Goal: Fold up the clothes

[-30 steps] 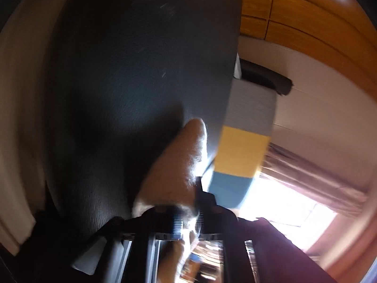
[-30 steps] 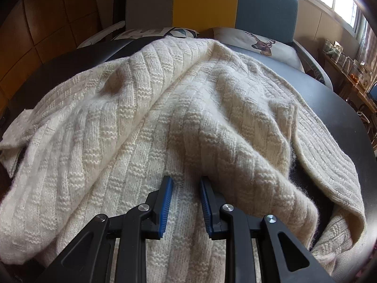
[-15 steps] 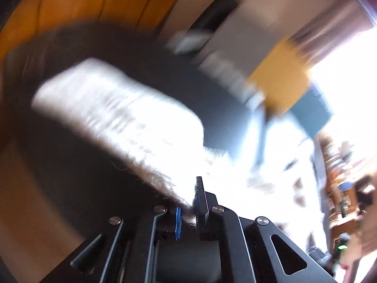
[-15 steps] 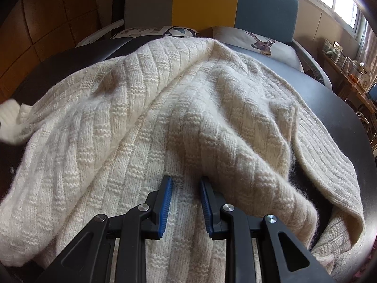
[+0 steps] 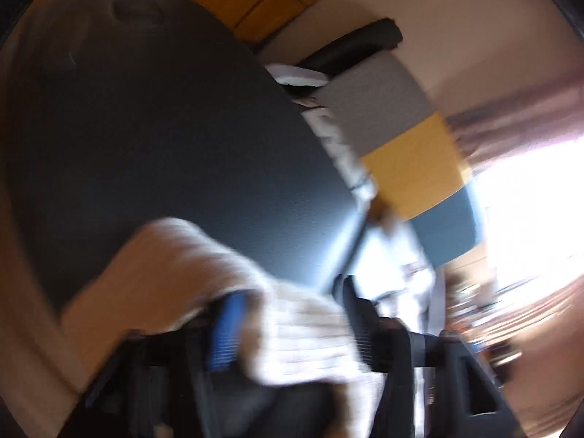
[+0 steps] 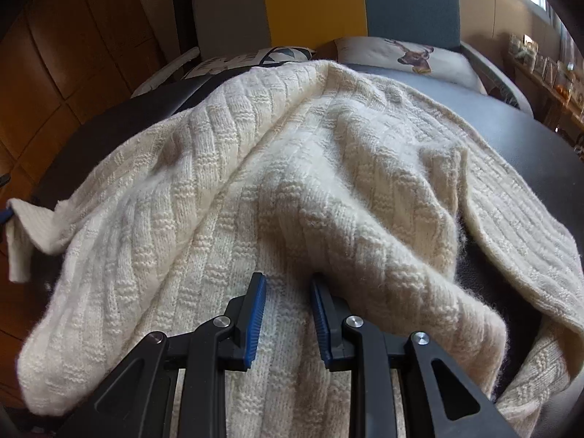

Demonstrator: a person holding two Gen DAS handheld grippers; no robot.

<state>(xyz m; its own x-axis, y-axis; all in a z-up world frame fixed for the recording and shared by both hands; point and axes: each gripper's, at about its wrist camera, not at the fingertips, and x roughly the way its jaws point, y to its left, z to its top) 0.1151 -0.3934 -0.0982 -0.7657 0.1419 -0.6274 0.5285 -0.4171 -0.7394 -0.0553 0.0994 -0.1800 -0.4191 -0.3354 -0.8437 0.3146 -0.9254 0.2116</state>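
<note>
A cream cable-knit sweater (image 6: 328, 182) lies bunched over a dark round table (image 6: 547, 153). My right gripper (image 6: 286, 292) sits low at the sweater's near side, its blue pads a narrow gap apart with a ridge of knit between them. One sleeve end (image 6: 22, 237) droops at the far left. The left wrist view is motion-blurred. There my left gripper (image 5: 292, 325) has its fingers spread wide, and a part of the sweater (image 5: 175, 255) lies loosely across them, above the table (image 5: 146, 127).
A sofa with grey, yellow and blue back panels (image 6: 314, 0) stands behind the table, with printed cushions (image 6: 408, 54) on it. Wooden wall panels (image 6: 73, 54) are at the left. Shelves with small items (image 6: 547, 73) sit under a bright window at the right.
The left gripper's jaws, pinched on the sweater edge half a second ago, now stand wide apart, and its view has swung. The sweater's left end has dropped. The right gripper holds still.
</note>
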